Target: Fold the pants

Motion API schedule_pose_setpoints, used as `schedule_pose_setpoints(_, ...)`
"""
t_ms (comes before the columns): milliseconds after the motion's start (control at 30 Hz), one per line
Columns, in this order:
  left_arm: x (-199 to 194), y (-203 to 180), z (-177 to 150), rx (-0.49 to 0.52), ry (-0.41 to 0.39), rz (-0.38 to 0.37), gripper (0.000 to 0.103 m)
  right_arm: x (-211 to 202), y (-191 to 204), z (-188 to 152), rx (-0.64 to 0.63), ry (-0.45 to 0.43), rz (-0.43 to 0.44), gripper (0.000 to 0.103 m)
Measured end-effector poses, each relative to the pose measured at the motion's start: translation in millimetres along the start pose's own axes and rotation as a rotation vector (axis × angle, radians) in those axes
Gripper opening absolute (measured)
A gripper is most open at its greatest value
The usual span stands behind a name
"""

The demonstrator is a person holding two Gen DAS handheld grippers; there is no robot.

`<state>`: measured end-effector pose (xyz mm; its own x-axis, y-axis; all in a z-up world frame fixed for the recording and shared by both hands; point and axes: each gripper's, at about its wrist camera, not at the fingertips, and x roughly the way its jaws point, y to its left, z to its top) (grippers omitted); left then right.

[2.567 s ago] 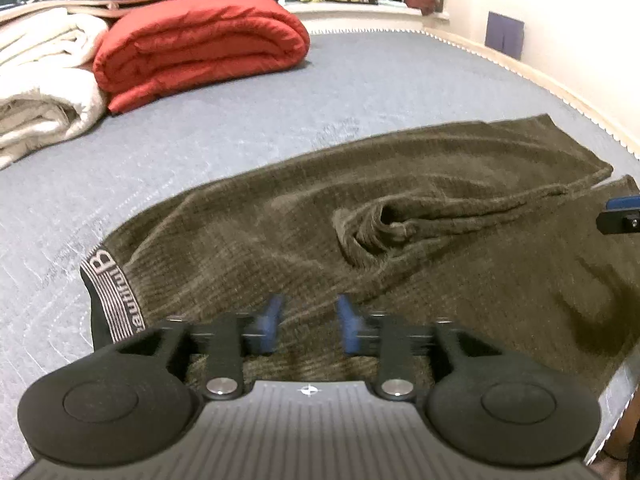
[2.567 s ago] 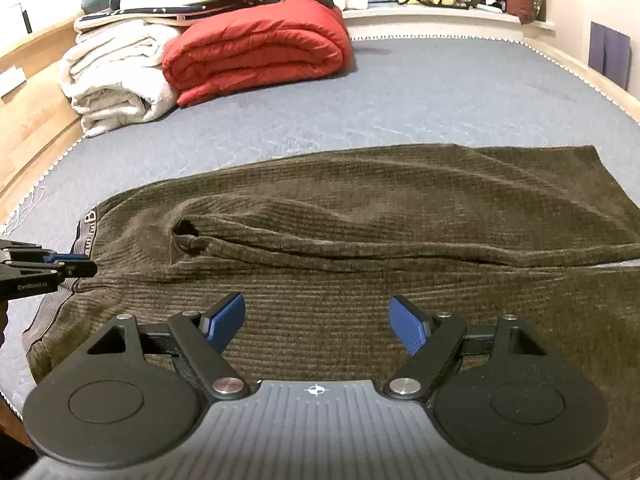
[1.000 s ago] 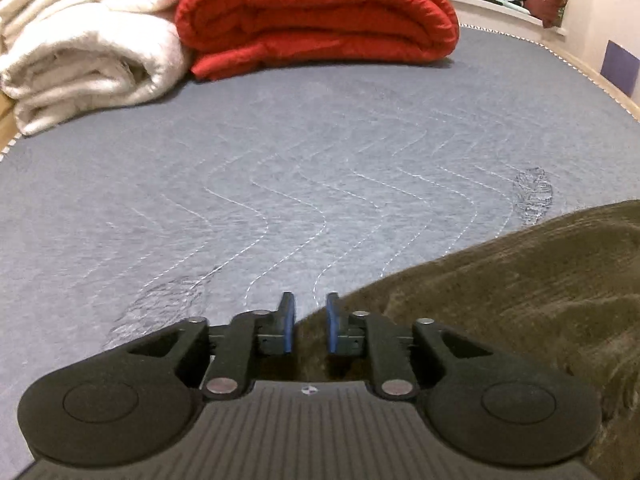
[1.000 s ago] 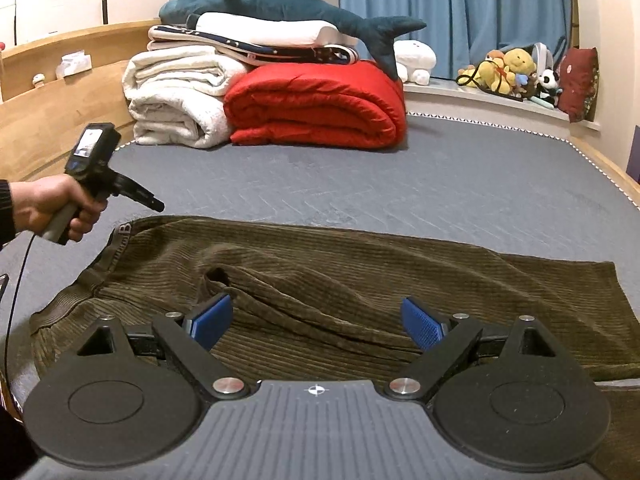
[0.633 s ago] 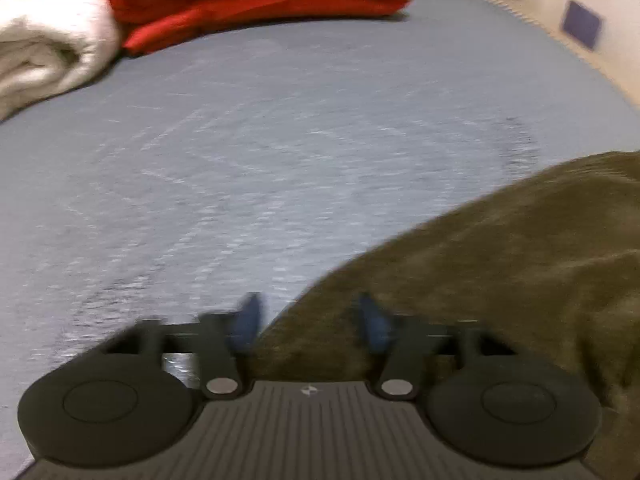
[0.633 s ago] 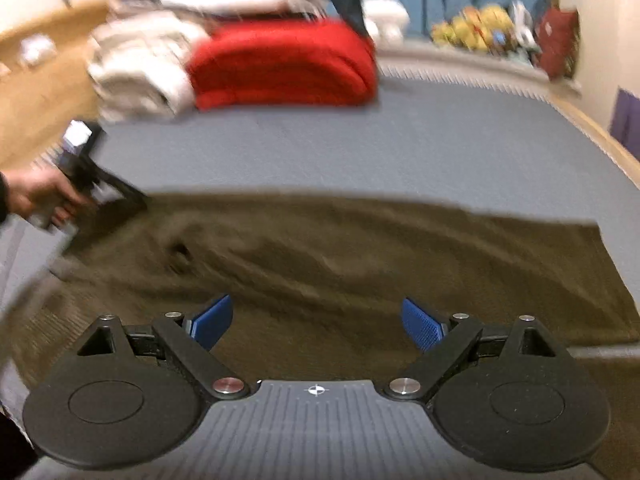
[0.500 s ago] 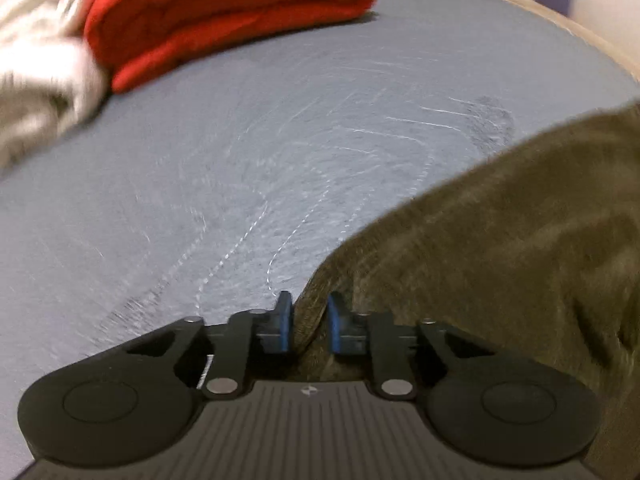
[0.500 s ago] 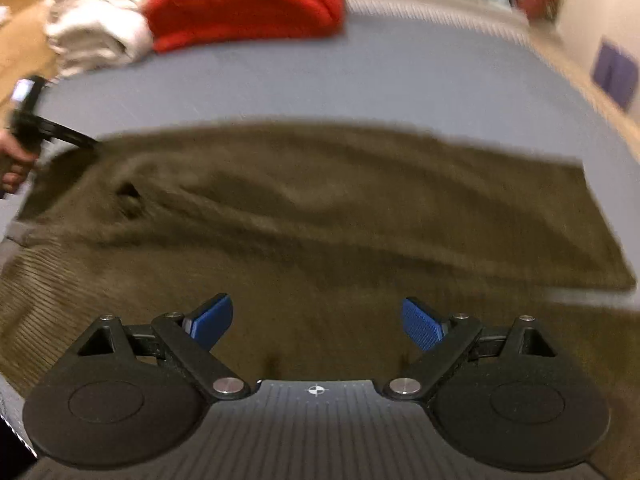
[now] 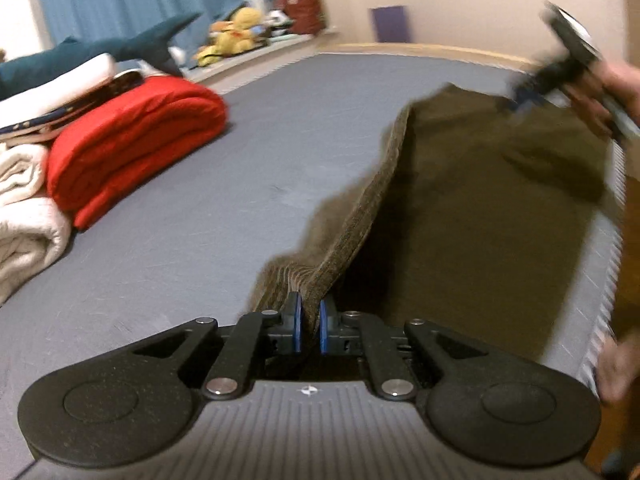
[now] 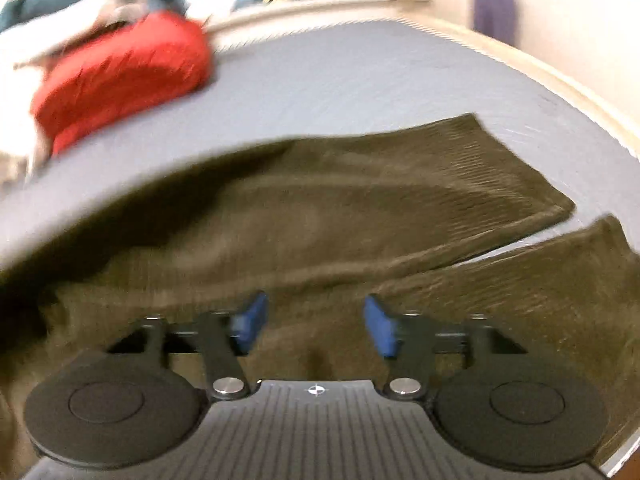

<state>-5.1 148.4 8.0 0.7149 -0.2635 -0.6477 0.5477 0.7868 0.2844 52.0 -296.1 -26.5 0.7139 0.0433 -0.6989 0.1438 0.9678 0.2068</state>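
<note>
Pants [image 9: 472,200] edge now lifted, pinched by left gripper [image 9: 309,328]; only the right view shows both legs, right gripper [image 10: 314,326] spread.

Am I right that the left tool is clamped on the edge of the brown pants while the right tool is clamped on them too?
Not quite. The left tool is clamped on the pants, but the right wrist view shows the right tool open above the fabric, gripping nothing.
</note>
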Motion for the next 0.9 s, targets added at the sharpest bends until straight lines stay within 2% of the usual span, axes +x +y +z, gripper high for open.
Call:
schedule_pose_setpoints(33,-4,-11,-12,0.027,0.013,-0.013,0.007,-4,-8,4,0.045,-0.022,-0.001,0.036)
schedule_pose_setpoints(133,0,-37,-39,0.133,0.094,-0.037,0.007,-15,-29,12,0.147,-0.077,0.012,0.035)
schedule_pose_setpoints(267,16,-33,-55,0.135,0.152,-0.036,0.004,-10,-48,18,0.201,-0.074,0.081,0.036)
schedule_pose_setpoints(433,20,-32,-44,0.128,0.119,-0.033,0.004,14,-64,24,0.220,-0.059,0.101,0.037)
schedule_pose_setpoints(600,22,-35,-40,0.141,0.100,-0.038,0.004,46,-80,32,0.313,-0.045,0.145,0.038)
schedule_pose_setpoints(900,24,-19,-37,0.101,0.088,-0.033,0.004,114,-74,48,0.401,-0.015,0.159,0.038)
